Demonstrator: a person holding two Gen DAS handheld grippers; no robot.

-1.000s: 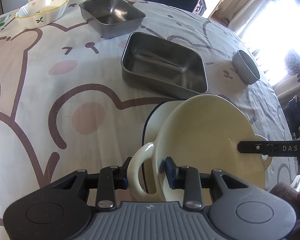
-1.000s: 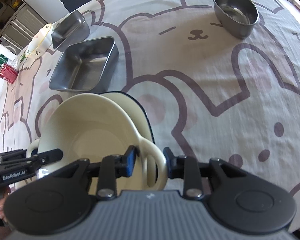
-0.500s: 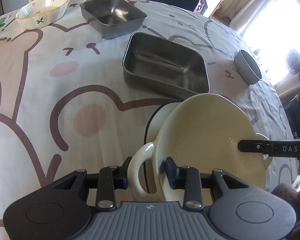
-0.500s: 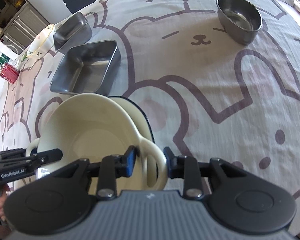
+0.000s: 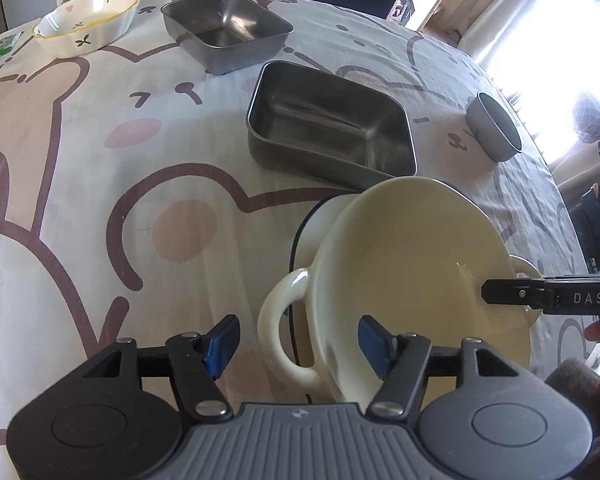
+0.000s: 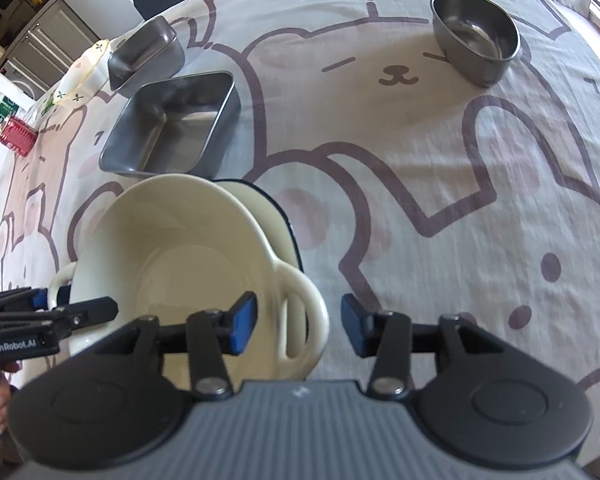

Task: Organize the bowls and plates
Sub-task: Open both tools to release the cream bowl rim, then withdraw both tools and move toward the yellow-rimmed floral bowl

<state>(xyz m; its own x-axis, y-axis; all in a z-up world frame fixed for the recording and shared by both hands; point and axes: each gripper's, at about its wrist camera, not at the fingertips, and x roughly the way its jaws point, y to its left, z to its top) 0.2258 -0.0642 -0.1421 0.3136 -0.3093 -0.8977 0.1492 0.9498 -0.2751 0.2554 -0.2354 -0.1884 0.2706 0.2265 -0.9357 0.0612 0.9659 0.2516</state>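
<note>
The cream two-handled bowl (image 5: 416,264) is sitting nested in a second cream dish with a dark rim (image 5: 320,216), near the front edge of the worktop (image 5: 80,200), so one stacking step is looking done. Whether the bowl is seated flat or riding slightly tilted is hard to judge through the fisheye.

The left tool (image 5: 298,342) is standing with its jaws spread wide on either side of the bowl's near loop handle (image 5: 284,332), gripping nothing. The right tool (image 6: 296,328) is likewise gaping open around the opposite handle (image 6: 300,312), its blue pads (image 6: 244,322) clear of it.

The rest of the sorting is still waiting: the large rectangular steel tray (image 5: 332,124) is lying just beyond the stacked pair, the smaller square steel tray (image 5: 226,32) is sitting behind it, the scalloped ceramic dish with leaf sprigs (image 5: 88,22) is resting at the far corner, and the small round steel bowl (image 6: 476,44) is standing well apart on the other side. None of these is nested in anything yet.

Half a second ago both tools were clamped on the handles, pads pressed to the loops; now both pairs of jaws are opening out and letting the bowl go. The bowl itself is barely shifting in view.
</note>
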